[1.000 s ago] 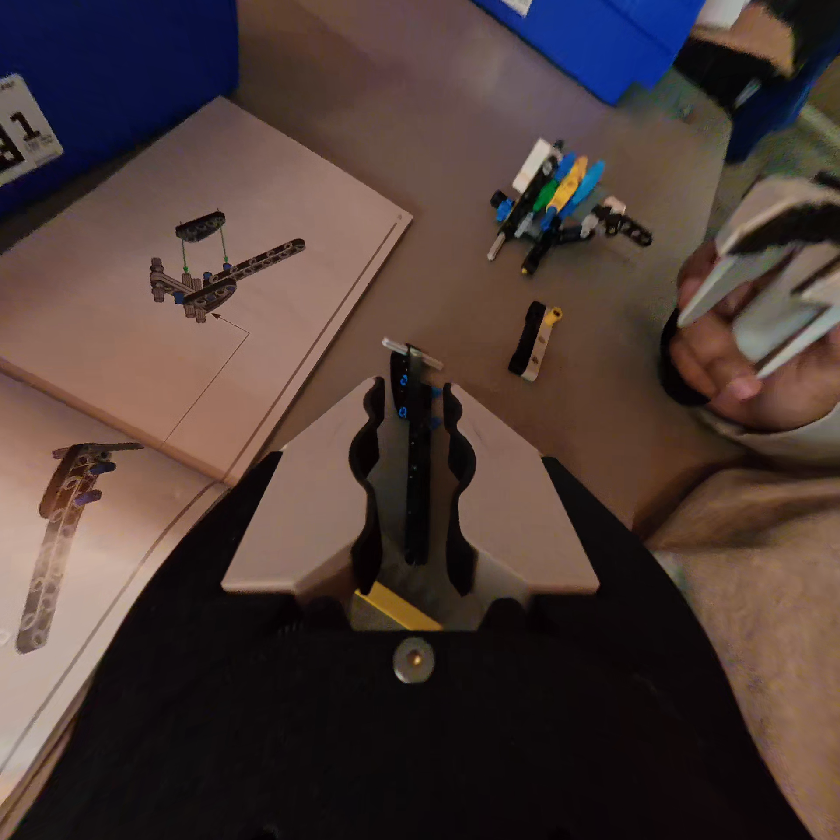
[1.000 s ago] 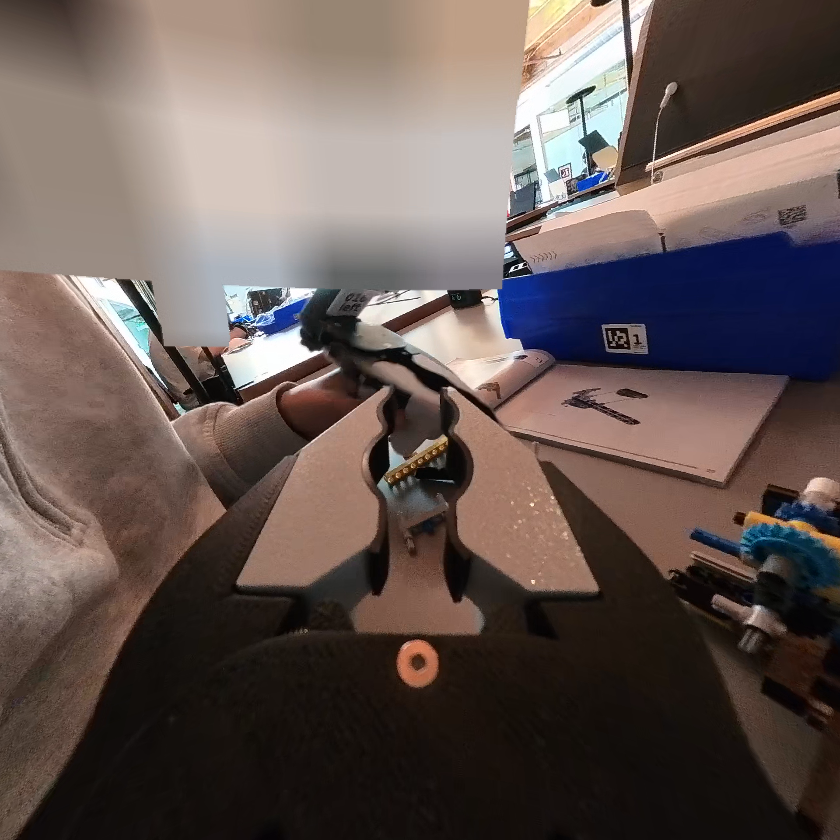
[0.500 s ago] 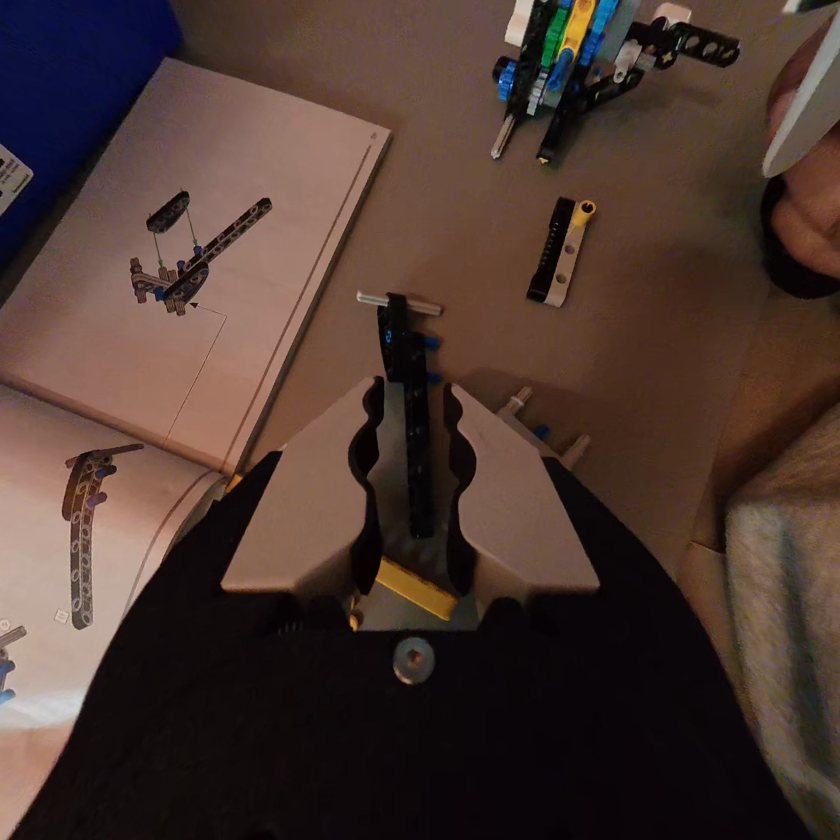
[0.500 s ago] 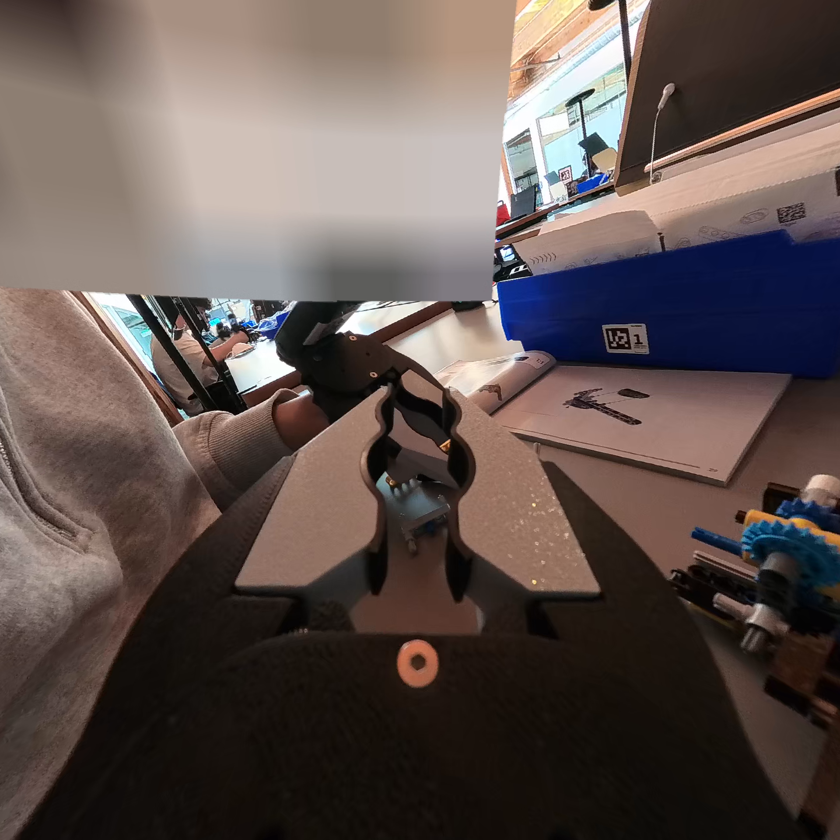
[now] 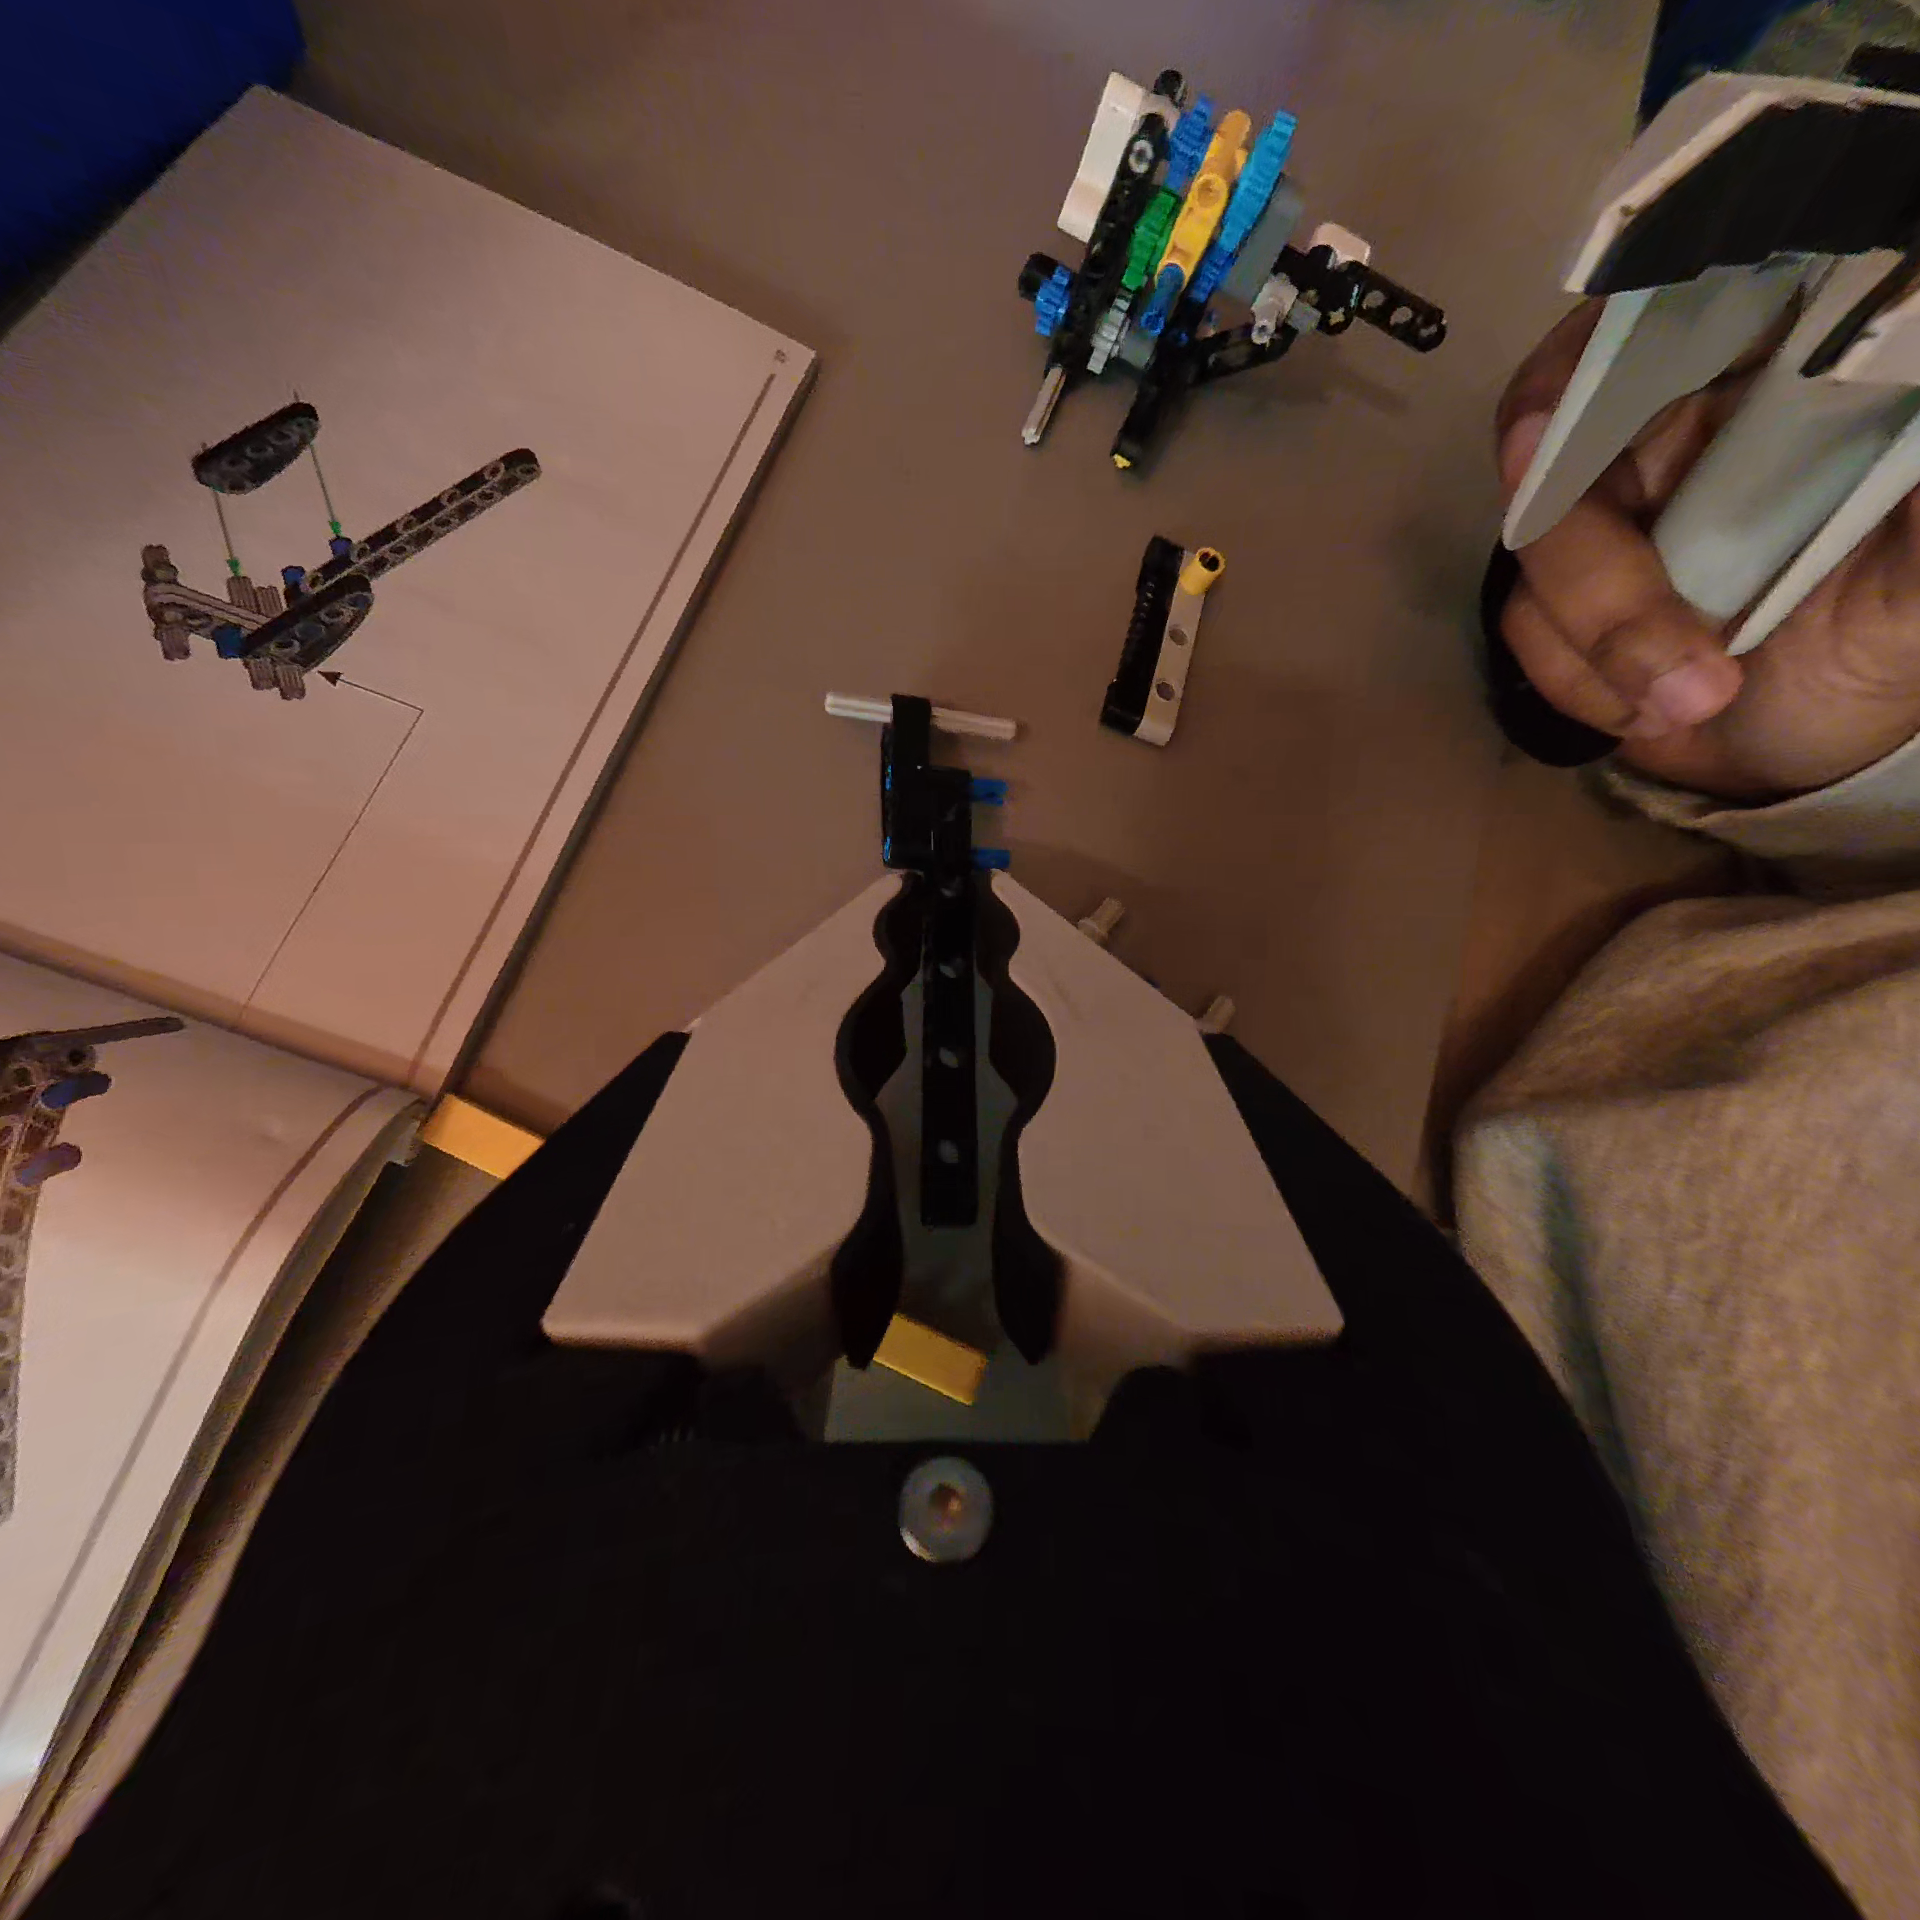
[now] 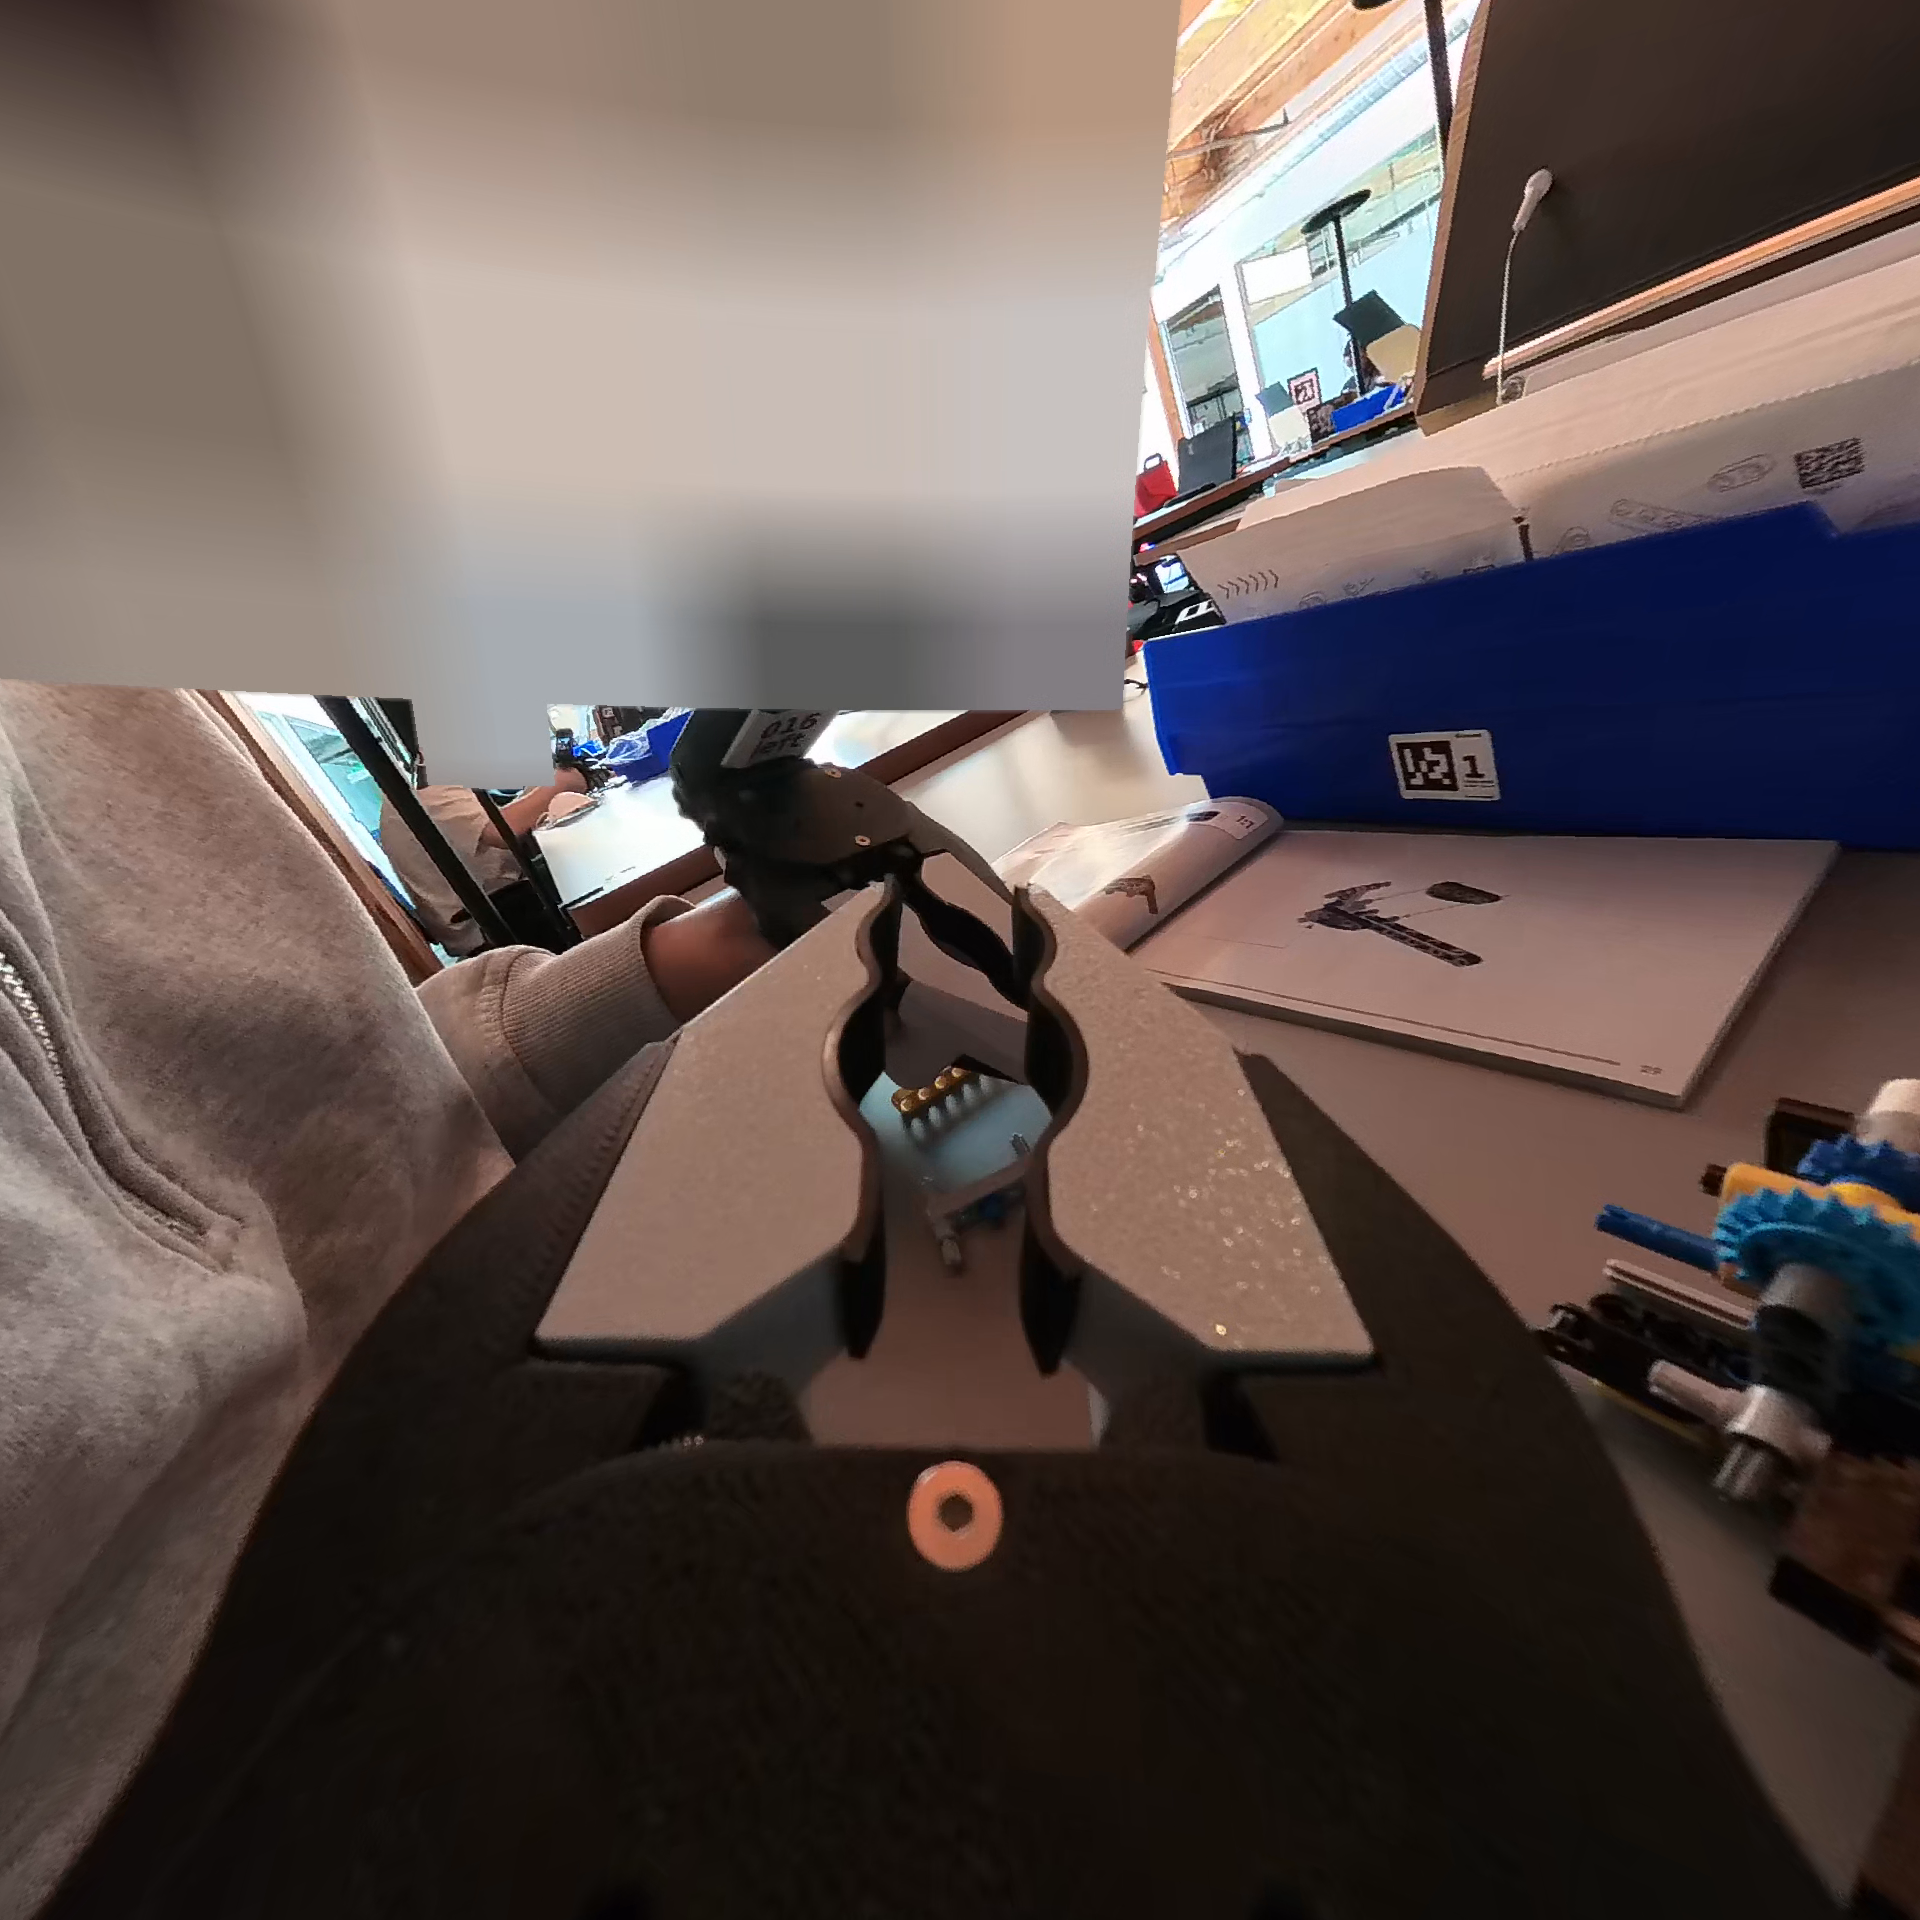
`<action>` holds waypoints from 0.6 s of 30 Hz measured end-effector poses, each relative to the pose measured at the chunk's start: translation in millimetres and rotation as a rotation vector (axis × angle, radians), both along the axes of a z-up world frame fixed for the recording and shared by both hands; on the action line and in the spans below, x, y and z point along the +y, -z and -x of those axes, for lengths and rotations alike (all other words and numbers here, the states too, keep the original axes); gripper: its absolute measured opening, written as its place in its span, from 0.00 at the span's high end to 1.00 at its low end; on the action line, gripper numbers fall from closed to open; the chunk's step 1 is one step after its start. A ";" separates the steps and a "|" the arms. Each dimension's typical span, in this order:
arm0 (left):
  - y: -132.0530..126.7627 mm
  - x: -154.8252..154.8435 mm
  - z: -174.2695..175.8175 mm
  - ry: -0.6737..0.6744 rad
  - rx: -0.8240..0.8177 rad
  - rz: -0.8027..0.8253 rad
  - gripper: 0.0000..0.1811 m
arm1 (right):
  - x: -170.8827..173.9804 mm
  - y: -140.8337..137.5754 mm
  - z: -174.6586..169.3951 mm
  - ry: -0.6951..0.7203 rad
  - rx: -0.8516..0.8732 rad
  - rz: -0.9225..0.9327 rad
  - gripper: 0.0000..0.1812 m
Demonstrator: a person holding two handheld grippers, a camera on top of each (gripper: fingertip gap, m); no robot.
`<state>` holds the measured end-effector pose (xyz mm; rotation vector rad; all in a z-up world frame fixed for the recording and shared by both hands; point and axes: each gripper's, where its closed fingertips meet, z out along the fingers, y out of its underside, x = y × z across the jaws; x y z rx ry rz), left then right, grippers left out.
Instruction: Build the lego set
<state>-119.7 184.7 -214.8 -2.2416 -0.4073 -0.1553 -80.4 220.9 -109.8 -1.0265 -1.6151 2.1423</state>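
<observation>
Clamped at the tips, the left gripper (image 5: 943,883) pinches a black beam (image 5: 948,1049) pointing to 12 o'clock, booklet (image 5: 436,436) at 10, gear assembly (image 5: 1184,249) at 1. Right gripper (image 6: 954,904) gapes, holding nothing.

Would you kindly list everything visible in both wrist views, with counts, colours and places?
black beam: 1, black with blue pins and a grey axle at its far end, between the left gripper's fingers
geared assembly: 1, blue, yellow, green, black and white, far side of the table
small beam pair: 1, black and light grey with a yellow pin, on the table between the assembly and the held beam
yellow piece: 1, at the booklet's edge
instruction booklet: 1, open, left on the table
bin: 1, blue, behind the booklet
table: 1, grey-brown
left gripper: 1, grey fingers, shut on the beam
right gripper: 1, grey fingers, open
hand: 1, holding the right gripper
</observation>
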 end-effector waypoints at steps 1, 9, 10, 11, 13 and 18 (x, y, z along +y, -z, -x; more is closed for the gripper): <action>0.1 -0.2 0.6 -0.005 -0.007 -0.002 0.97 | 0.1 0.1 0.0 0.000 0.000 0.000 0.89; 8.5 -4.6 7.9 -0.051 0.009 0.059 0.95 | 1.3 -0.3 0.1 -0.001 -0.001 0.007 0.89; 8.9 -4.7 8.2 -0.053 0.012 0.063 0.95 | 1.5 -0.4 0.1 -0.001 0.000 0.008 0.89; 9.1 -4.8 8.7 -0.055 0.015 0.064 0.94 | 1.8 -0.5 0.1 0.000 0.000 0.010 0.89; 8.9 -5.1 9.2 -0.057 0.021 0.064 0.94 | 2.1 -0.7 0.0 0.001 0.001 0.010 0.89; 10.1 -7.6 9.6 -0.054 0.039 0.085 0.90 | 2.1 -0.5 0.1 0.001 0.000 0.009 0.89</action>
